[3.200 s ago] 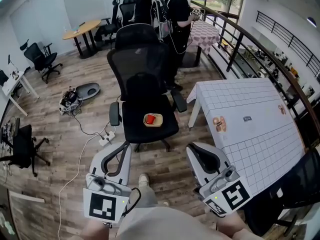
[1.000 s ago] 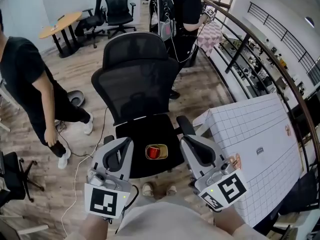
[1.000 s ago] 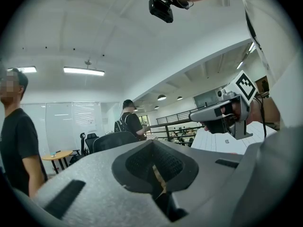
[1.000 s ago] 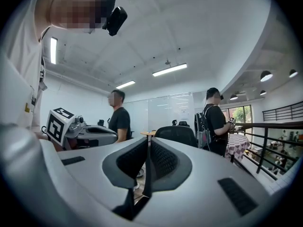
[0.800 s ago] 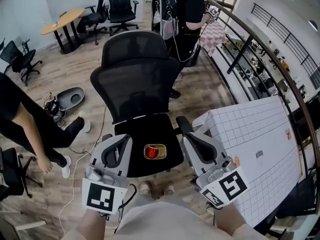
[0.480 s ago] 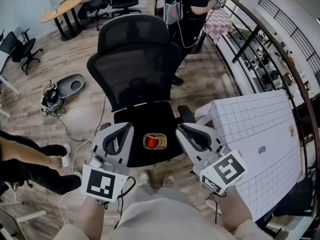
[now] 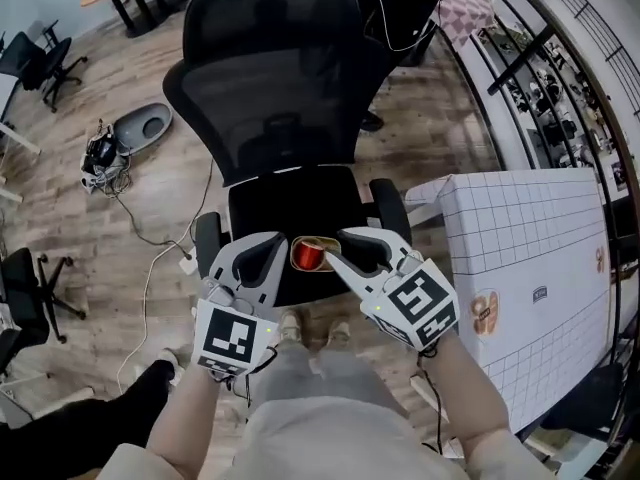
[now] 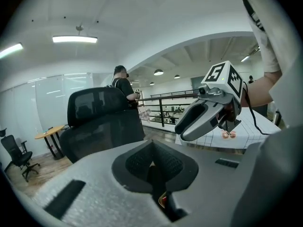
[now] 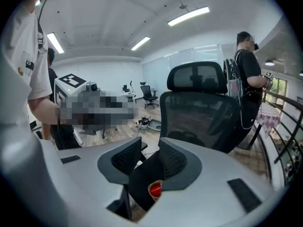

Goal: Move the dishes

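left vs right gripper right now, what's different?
Jaws: left gripper is shut; right gripper is open, its jaws having just been opening, with nothing between the pads. Side: left gripper sits left of the dish, right gripper right of it. Shared: both are empty, at the front of the chair seat, pointing toward the dish.

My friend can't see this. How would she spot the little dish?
Find the big black mesh office chair. On its seat, near the front edge, sits a small yellowish dish holding something red. It is the only bright thing on that dark seat.
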### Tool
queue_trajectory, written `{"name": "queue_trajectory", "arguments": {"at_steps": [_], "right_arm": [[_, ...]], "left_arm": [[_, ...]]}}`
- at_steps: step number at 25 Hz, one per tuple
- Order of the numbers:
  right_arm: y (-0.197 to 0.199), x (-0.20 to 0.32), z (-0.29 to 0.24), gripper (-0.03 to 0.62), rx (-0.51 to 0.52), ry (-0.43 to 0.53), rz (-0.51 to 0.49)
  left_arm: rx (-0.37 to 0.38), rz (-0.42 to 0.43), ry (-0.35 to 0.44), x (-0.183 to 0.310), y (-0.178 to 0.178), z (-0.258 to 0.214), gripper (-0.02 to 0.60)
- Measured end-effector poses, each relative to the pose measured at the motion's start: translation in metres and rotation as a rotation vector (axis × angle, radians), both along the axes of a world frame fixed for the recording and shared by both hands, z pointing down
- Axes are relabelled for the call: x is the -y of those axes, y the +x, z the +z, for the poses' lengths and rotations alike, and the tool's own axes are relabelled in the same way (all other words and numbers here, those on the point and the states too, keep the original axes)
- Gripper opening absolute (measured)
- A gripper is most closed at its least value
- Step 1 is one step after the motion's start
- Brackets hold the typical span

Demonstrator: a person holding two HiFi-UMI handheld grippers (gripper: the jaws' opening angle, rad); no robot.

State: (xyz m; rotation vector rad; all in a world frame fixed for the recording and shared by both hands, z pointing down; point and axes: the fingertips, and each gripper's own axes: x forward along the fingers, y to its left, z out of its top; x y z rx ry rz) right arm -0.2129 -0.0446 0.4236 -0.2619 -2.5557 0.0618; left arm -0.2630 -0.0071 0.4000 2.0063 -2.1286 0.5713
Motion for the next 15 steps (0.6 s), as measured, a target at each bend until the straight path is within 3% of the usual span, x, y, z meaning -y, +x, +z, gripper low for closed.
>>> {"name": "queue_trajectory", "arguments": {"at_steps": [11,15], "right_arm": [[-0.031,-0.001,0.159,0.121,-0.212,-0.053,-0.081],[-0.031,0.002,0.222,0.121,-0.273,-0.067,-0.098]], "left_arm": [[-0.116,-0.036,-0.199,0.008,-0.026,0.146,0.014],[-0.164,-0.014,-0.207,0.018,-0.03,0.191,0.014]]}}
